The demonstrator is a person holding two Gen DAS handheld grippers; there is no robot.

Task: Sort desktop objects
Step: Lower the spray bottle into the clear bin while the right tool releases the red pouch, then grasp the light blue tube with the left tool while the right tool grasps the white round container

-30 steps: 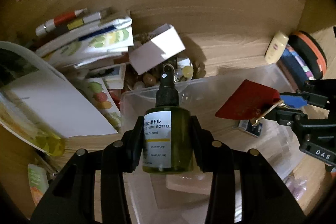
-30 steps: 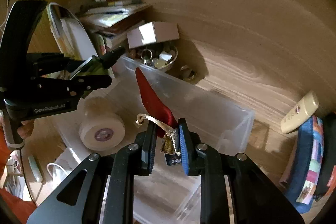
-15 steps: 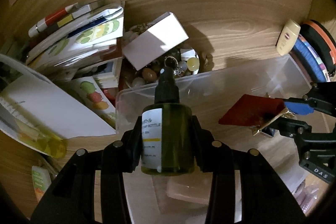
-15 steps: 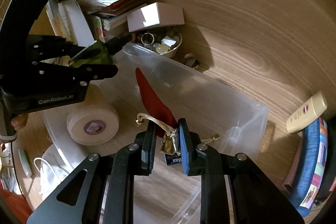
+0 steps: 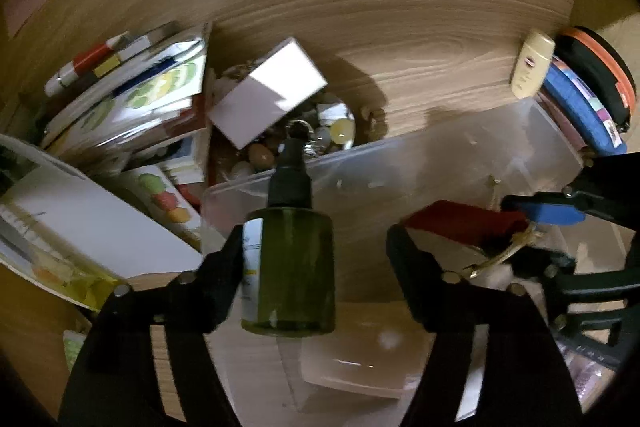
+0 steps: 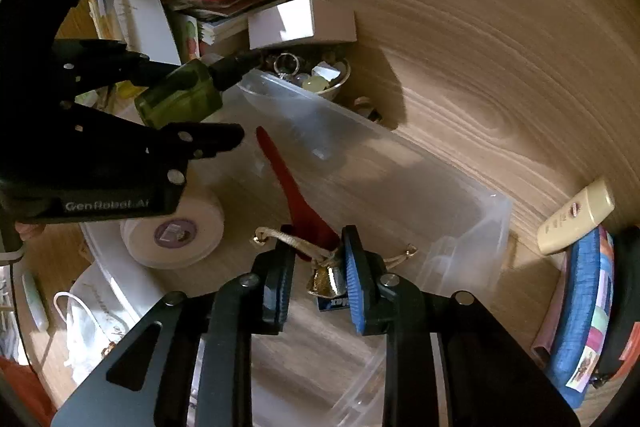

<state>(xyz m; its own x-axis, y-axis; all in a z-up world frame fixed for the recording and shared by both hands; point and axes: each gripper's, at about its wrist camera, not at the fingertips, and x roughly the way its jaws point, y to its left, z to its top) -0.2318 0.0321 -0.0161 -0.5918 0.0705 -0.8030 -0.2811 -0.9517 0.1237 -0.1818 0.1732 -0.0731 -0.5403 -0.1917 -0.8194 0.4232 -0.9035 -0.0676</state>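
Your left gripper (image 5: 316,251) has its jaws spread wide; the green pump bottle (image 5: 290,267) leans against the left finger only, clear of the right one, over the clear plastic bin (image 6: 472,227). Your right gripper (image 6: 316,275) is parted too, with the red pouch (image 6: 296,195) and its gold bell (image 6: 326,281) loose between the fingers, above the bin floor. A tape roll (image 6: 172,235) lies in the bin.
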